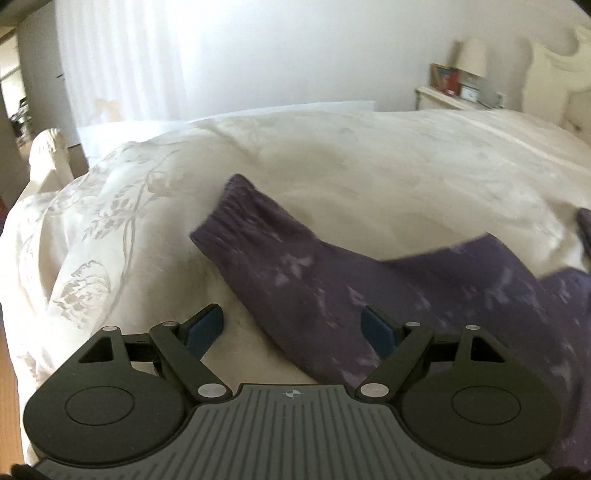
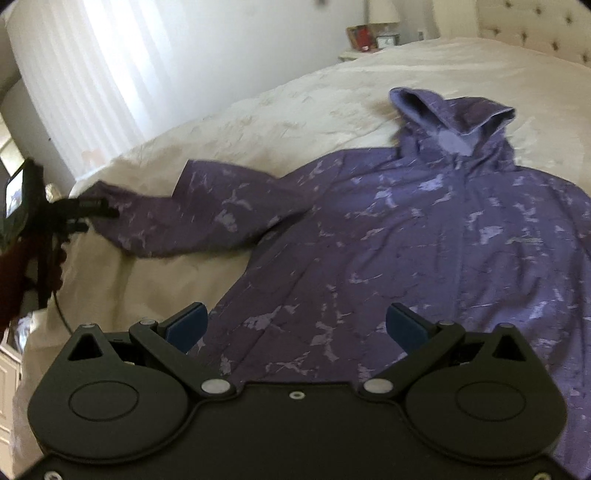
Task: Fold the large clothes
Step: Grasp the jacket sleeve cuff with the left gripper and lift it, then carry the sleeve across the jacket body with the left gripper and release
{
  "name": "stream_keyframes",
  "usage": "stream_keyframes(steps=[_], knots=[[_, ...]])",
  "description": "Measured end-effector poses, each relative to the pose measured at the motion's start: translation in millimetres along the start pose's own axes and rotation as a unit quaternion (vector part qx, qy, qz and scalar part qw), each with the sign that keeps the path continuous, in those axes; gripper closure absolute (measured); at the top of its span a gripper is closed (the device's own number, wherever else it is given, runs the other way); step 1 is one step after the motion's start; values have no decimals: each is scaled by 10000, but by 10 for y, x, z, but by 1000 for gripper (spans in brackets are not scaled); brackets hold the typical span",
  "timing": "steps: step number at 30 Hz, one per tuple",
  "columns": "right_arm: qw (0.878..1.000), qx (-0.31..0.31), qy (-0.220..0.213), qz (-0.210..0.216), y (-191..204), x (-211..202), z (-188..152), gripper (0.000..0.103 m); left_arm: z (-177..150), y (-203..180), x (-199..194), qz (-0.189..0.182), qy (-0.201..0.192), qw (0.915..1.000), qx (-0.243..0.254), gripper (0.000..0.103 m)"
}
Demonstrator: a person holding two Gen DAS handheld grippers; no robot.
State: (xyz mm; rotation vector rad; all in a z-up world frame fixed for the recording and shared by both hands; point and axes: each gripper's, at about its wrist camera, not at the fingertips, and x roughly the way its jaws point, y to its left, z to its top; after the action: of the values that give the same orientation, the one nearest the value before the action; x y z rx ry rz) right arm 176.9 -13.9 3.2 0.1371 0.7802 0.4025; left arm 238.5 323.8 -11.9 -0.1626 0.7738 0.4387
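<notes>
A purple hoodie (image 2: 424,229) with pale blotches lies spread flat on the cream bedcover (image 2: 295,99), its hood (image 2: 454,110) toward the headboard. One sleeve (image 2: 207,214) stretches out to the left. In the left wrist view this sleeve (image 1: 280,266) runs diagonally, cuff at the far end. My left gripper (image 1: 291,326) hovers open over the sleeve's near part, pads apart and nothing pinched. In the right wrist view the left gripper (image 2: 98,218) shows beside the sleeve's cuff. My right gripper (image 2: 297,326) stands open above the hoodie's lower hem area, holding nothing.
The bed's near corner drops off at the left, with wooden floor (image 1: 9,369) below. A nightstand (image 1: 443,98) with a lamp and picture frames stands at the back right, beside a tufted headboard (image 2: 535,33). White curtains (image 1: 122,62) hang behind the bed.
</notes>
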Motion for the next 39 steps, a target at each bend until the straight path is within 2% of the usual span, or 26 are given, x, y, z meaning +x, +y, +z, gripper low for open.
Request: stream_keyframes(steps=[1, 3, 4, 5, 6, 8, 12, 17, 22, 25, 29, 32, 35, 39], knots=[[10000, -34, 33, -6, 15, 26, -13, 1, 19, 22, 43, 24, 37, 10000, -39, 22], [9999, -108, 93, -23, 31, 64, -50, 1, 51, 40, 136, 23, 90, 9999, -64, 31], [9998, -148, 114, -42, 35, 85, -67, 1, 63, 48, 146, 57, 33, 10000, -58, 51], [9997, -185, 135, -73, 31, 97, -94, 1, 75, 50, 134, 160, -71, 9998, -30, 80], [9996, -207, 156, -114, 20, 107, -123, 1, 88, 37, 121, 190, -139, 9997, 23, 87], [9995, -191, 207, -164, -30, 128, -186, 1, 122, 36, 57, -59, -229, 9997, 37, 95], [9991, 27, 341, -257, -212, 147, -330, 1, 233, -129, -193, -327, -463, 9984, 93, 96], [9970, 251, 324, -661, -533, 102, -566, 1, 405, -612, -688, -887, -897, 9911, 429, 96], [9901, 169, 57, -1391, -806, 57, -796, 1, 517, -1229, -1144, -1472, -1284, 9772, 827, 96], [9867, 45, -211, -1613, -910, 40, -902, 1, 513, -1683, -1379, -1835, -1522, 9649, 1106, 96], [9887, 24, -392, -1444, -1010, 23, -968, 1, 427, -2238, -1498, -2313, -1596, 9500, 1358, 96], [9912, 22, -432, -1252, -1083, -9, -943, 1, 299, -2642, -1507, -2511, -1653, 9405, 1586, 96], [9918, 258, -501, -1144, -1185, -101, -908, 1, 144, -2995, -1451, -2805, -1562, 9306, 1761, 96], [9901, 704, -578, -1068, -1326, -182, -863, 1, -100, -3353, -1345, -3285, -1392, 9177, 1747, 96]])
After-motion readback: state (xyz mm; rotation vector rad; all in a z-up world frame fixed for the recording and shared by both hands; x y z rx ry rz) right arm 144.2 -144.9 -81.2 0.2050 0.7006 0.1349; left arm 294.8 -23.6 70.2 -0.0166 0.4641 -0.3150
